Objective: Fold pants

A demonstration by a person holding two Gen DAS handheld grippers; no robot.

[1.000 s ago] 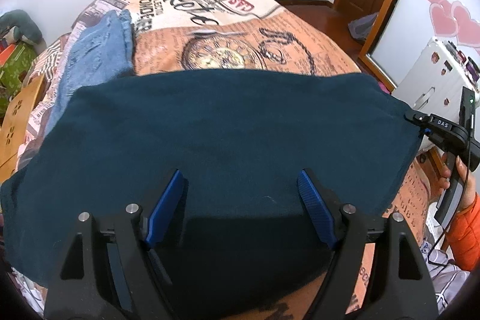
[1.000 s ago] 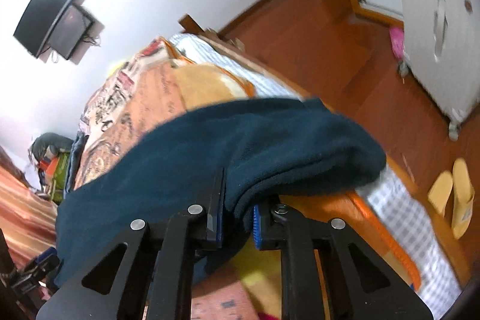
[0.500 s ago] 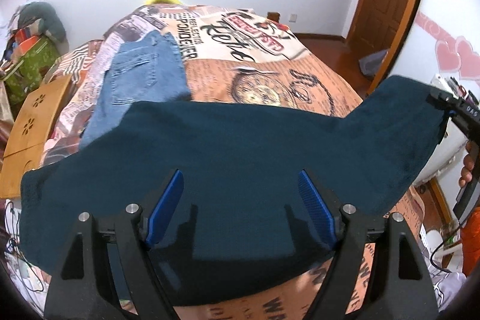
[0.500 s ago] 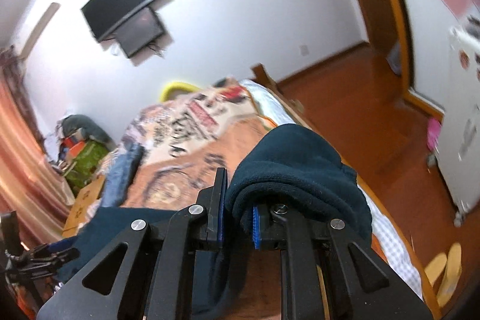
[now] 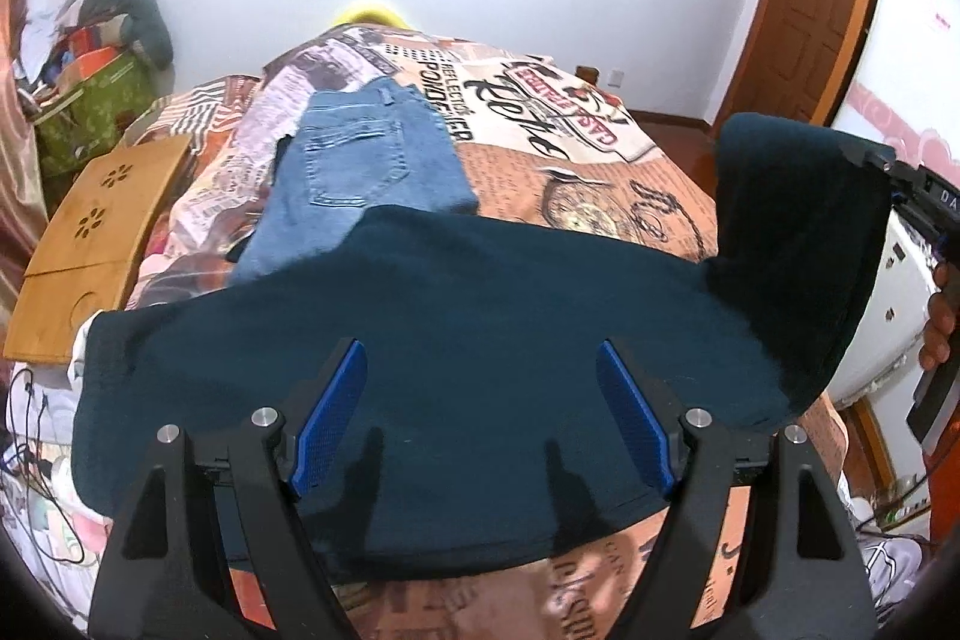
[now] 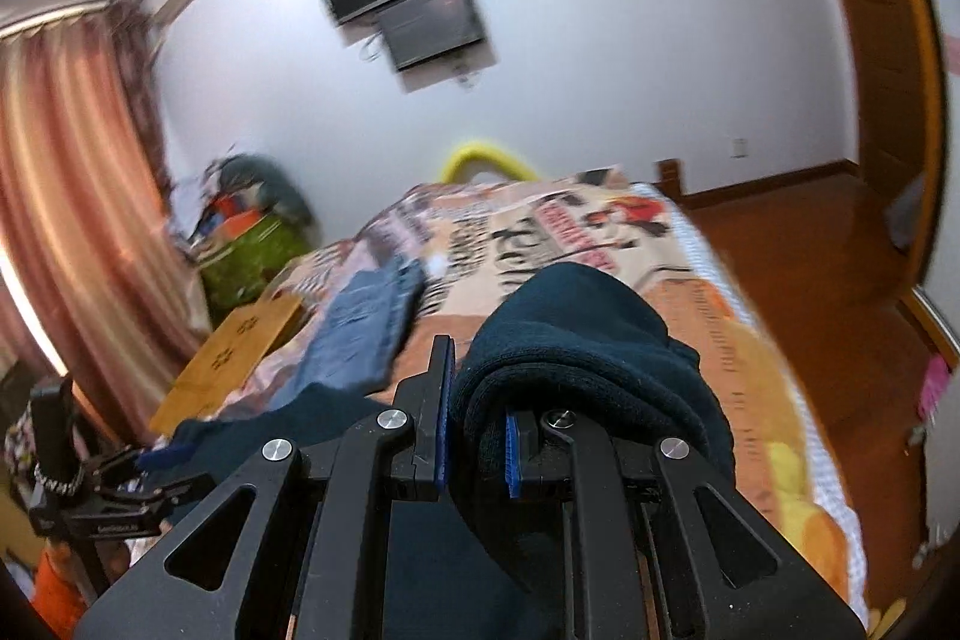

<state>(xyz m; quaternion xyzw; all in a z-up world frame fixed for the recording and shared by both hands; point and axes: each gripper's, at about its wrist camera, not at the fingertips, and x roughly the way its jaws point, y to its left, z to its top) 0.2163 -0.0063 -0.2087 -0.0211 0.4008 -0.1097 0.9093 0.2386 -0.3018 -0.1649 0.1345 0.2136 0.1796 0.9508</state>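
Note:
Dark teal fleece pants (image 5: 480,316) lie across the near part of the bed. My left gripper (image 5: 480,409) is open above the pants' near middle, touching nothing. My right gripper (image 6: 477,439) is shut on the pants' right end (image 6: 576,340), which bunches over its jaws. In the left wrist view that end (image 5: 798,244) is raised off the bed at the right, with the right gripper (image 5: 900,184) at its top corner. The left gripper (image 6: 138,466) shows at the lower left of the right wrist view.
Folded blue jeans (image 5: 366,166) lie on the printed bedspread (image 5: 570,148) beyond the teal pants. A wooden lap tray (image 5: 90,226) rests at the bed's left edge. A white cabinet (image 5: 894,304) stands on the right, and cables (image 5: 36,436) lie at the lower left.
My right gripper has lifted the pants' right end up off the bed and carried it leftward. My left gripper has stayed open while its view tilted up.

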